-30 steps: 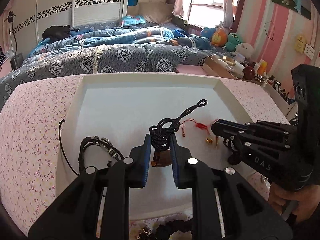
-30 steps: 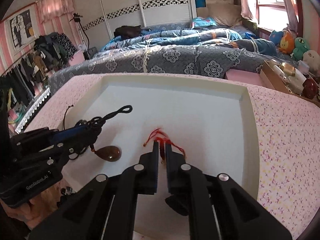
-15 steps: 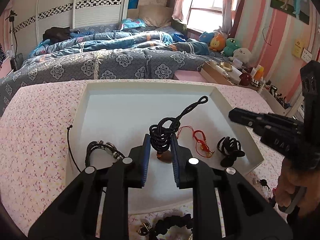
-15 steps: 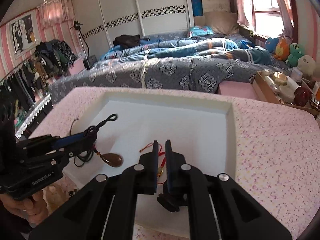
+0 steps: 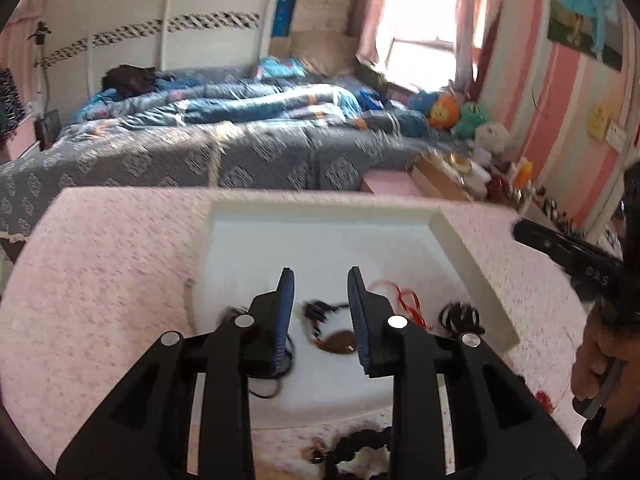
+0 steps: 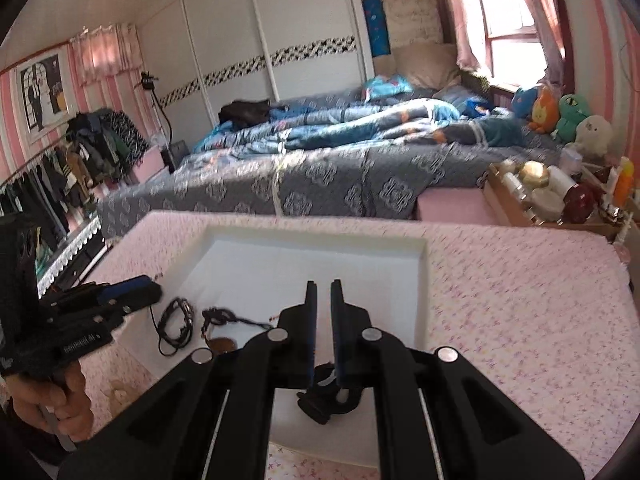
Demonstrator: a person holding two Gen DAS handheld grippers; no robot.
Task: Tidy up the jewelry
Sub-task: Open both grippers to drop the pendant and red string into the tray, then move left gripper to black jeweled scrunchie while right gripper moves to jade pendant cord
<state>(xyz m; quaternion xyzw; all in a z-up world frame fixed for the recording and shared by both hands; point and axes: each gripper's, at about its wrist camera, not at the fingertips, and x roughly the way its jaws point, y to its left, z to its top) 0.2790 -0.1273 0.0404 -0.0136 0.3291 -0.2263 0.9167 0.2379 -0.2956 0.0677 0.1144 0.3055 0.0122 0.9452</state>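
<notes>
1. Left wrist view, lower centre: our left gripper (image 5: 320, 312) is opening, jaws released, nothing pressed between the pads. Beyond the gap, the pendant necklace (image 5: 338, 342) with its black cord lies on the white tray (image 5: 472, 264). At right of it lie the red cord (image 5: 408, 300) and a black hair clip (image 5: 460, 316); a black bracelet (image 5: 272, 360) sits partly hidden behind the left finger. More dark beads (image 5: 360, 446) rest on the pink cloth at bottom centre.

2. Right wrist view, lower centre: our right gripper (image 6: 324, 320) is clenched, holding nothing we can see. The hair clip (image 6: 328, 400) lies below it; bracelet (image 6: 178, 320) and necklace (image 6: 218, 330) at lower left.

3. Step, in our judgement: two pieces set down in the tray, both tongs clear of them. Next calls for fetching the pieces outside the tray, opening the right tongs first.
</notes>
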